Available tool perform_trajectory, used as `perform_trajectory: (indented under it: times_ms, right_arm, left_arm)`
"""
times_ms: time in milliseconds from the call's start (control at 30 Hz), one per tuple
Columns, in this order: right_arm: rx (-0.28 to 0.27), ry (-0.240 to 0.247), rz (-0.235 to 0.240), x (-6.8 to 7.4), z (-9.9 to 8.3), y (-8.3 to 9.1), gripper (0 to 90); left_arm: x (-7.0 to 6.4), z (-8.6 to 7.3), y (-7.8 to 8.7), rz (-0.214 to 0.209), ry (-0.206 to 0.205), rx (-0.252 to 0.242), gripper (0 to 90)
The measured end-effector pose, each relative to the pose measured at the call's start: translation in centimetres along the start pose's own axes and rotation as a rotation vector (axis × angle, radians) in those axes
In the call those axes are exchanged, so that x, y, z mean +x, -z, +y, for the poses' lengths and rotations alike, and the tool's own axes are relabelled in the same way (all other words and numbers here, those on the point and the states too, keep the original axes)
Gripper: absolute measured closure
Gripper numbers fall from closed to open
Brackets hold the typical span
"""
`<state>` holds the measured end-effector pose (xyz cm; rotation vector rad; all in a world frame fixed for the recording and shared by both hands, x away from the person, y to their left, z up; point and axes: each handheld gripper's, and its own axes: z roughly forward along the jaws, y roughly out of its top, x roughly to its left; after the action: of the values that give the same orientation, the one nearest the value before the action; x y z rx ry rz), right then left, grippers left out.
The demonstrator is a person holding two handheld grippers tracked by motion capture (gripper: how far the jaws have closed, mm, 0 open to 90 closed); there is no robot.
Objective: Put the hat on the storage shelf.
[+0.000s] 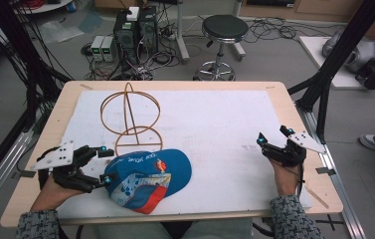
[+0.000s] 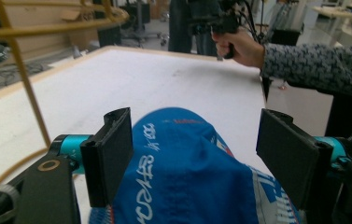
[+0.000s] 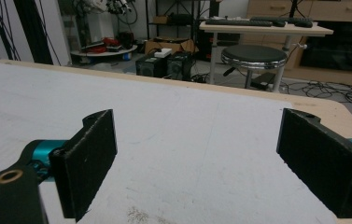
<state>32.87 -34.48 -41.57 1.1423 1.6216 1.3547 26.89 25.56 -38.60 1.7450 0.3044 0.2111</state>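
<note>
- A blue cap is seen lying at the table's near left edge, just in front of a wire stand.
- The left gripper is held spread around the cap's side, probably lined up for a grasp; contact cannot be made out.
- The right gripper is held spread and empty, well apart at the right.
- The cap's brim is hard to make out.

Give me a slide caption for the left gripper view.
Open left tool straddling a blue cap on the white table cover.
</note>
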Motion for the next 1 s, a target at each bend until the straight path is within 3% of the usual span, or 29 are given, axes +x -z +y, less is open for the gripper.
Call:
perform_trajectory:
  times_ms: [133,433,1000]
  right_arm:
    - [0.004,0.002,0.002,0.0,0.0,-0.1,11.4]
    - [0.004,-0.003,0.004,0.0,0.0,0.0,11.4]
    - [0.001,-0.005,0.005,-0.1,0.0,0.1,13.5]
  left_arm:
    - [-0.1,-0.2,-0.6,-0.02,-0.006,0.021,29.0]
    - [0.1,-0.8,-1.1,-0.019,-0.001,0.075,30.5]
    - [0.2,-1.3,-1.4,-0.017,0.001,0.124,45.7]
